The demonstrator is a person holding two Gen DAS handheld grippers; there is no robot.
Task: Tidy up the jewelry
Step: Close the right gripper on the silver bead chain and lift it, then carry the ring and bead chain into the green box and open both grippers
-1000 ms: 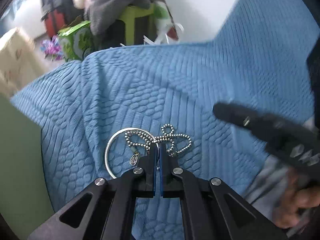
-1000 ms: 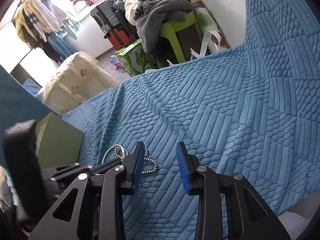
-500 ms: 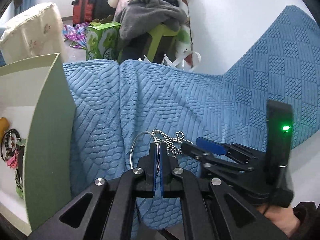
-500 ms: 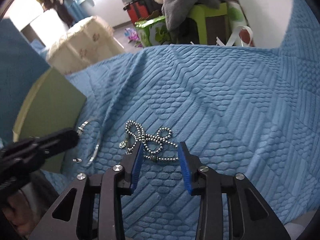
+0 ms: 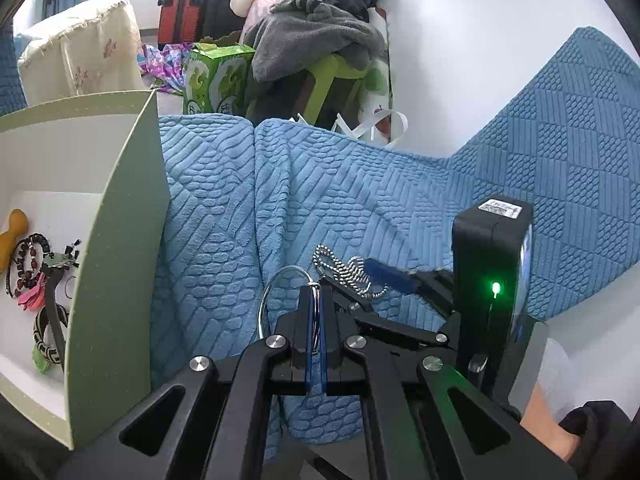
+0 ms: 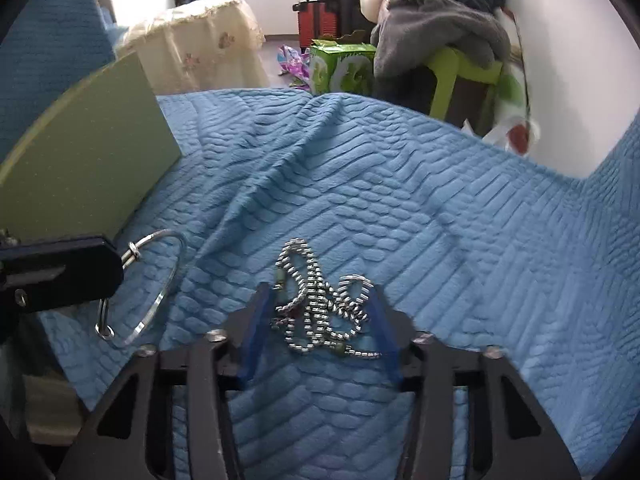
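My left gripper is shut on a thin silver bangle and holds it just above the blue quilted cover; the bangle also shows in the right wrist view, hanging from the left gripper's tip. A silver bead chain lies bunched on the cover. My right gripper is open, its blue pads on either side of the chain. In the left wrist view the chain lies just right of my left fingers, with the right gripper over it.
A pale green open box stands at the left, holding bracelets and hair ties on its white floor. The same box shows at left in the right wrist view. Clothes, a green stool and a carton lie beyond the cover's far edge.
My left gripper has lifted the bangle off the cover and away from the chain, towards the box. My right gripper has come in low, its open fingers now straddling the chain.
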